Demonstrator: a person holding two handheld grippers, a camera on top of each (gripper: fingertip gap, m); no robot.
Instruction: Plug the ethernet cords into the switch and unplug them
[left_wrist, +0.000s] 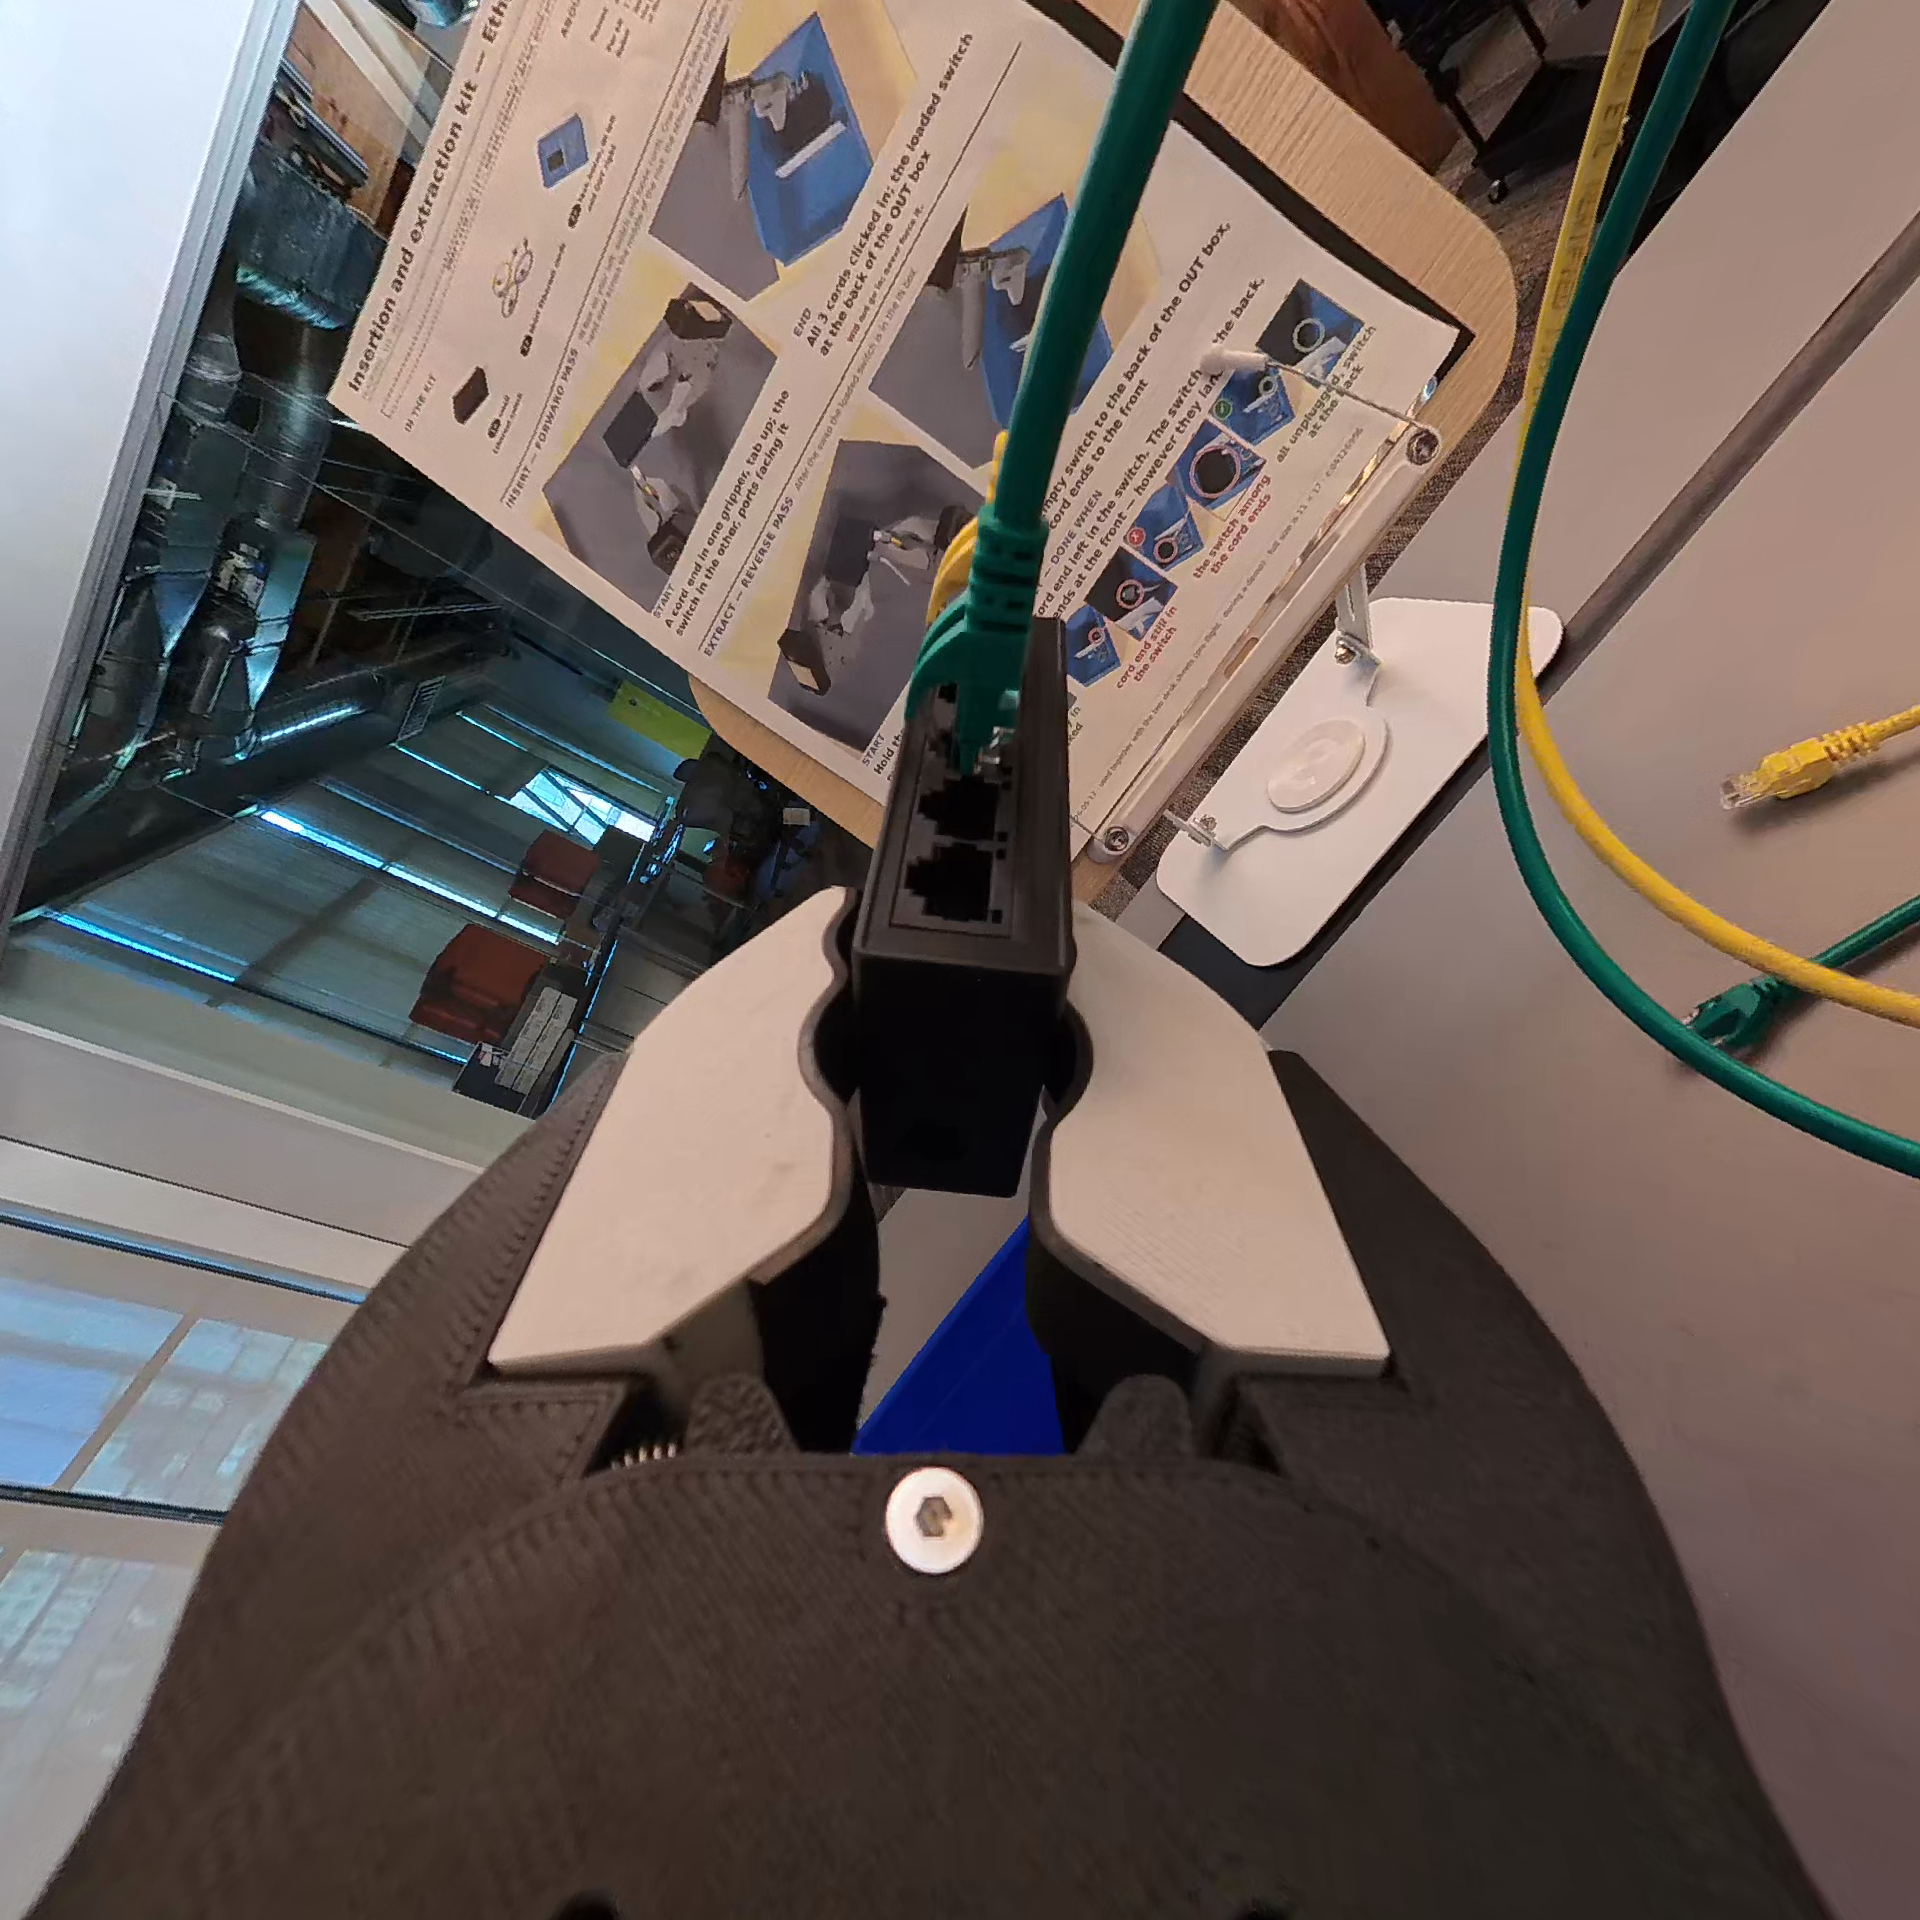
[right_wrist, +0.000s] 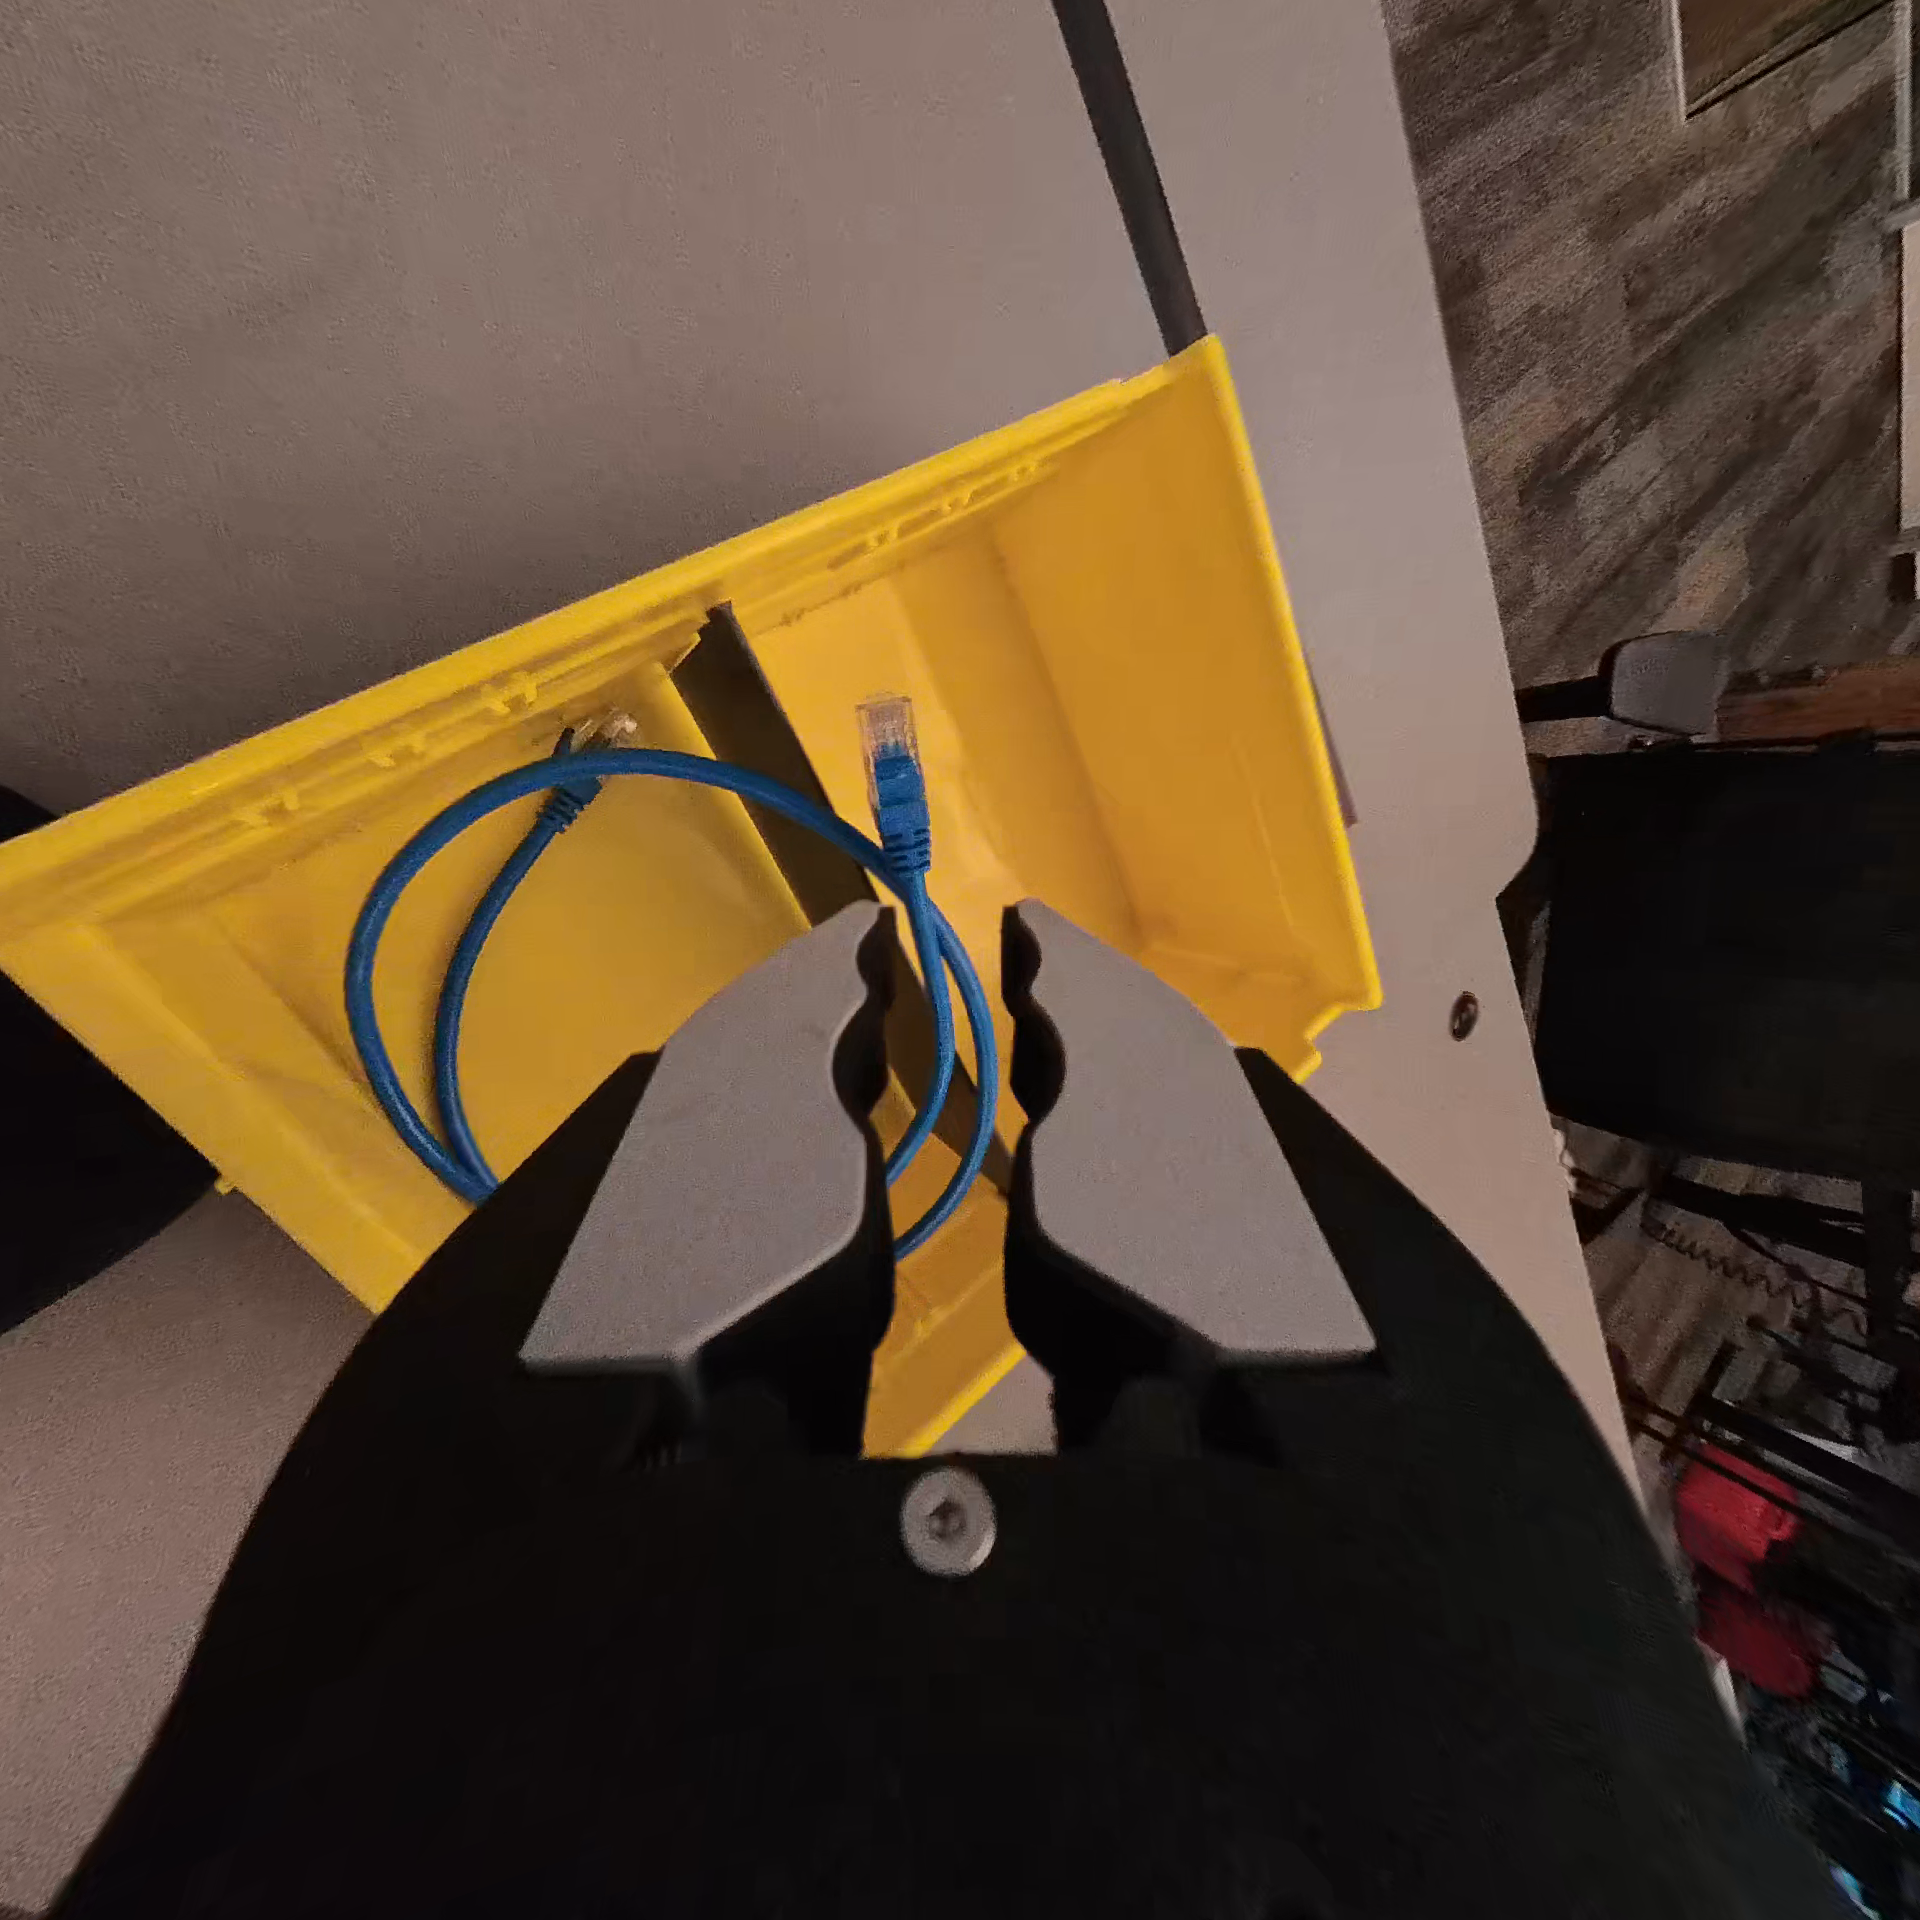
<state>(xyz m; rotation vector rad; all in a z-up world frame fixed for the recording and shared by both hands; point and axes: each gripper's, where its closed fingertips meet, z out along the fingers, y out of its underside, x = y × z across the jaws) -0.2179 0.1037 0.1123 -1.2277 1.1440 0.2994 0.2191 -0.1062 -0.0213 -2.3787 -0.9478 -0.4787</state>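
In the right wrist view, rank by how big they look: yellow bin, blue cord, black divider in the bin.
1. Yellow bin, largest.
2. Blue cord, its loop covering part of the bin floor.
3. Black divider, smallest, though partly hidden behind the hand-held gripper.

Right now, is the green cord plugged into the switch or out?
Plugged in: the green cord has its connector seated in a far port of the switch; two near ports gape empty.

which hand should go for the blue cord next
Right. Its tongs are open and empty, right above the blue cord in the yellow bin. The left tongs are shut on the switch, with a green cord plugged in.
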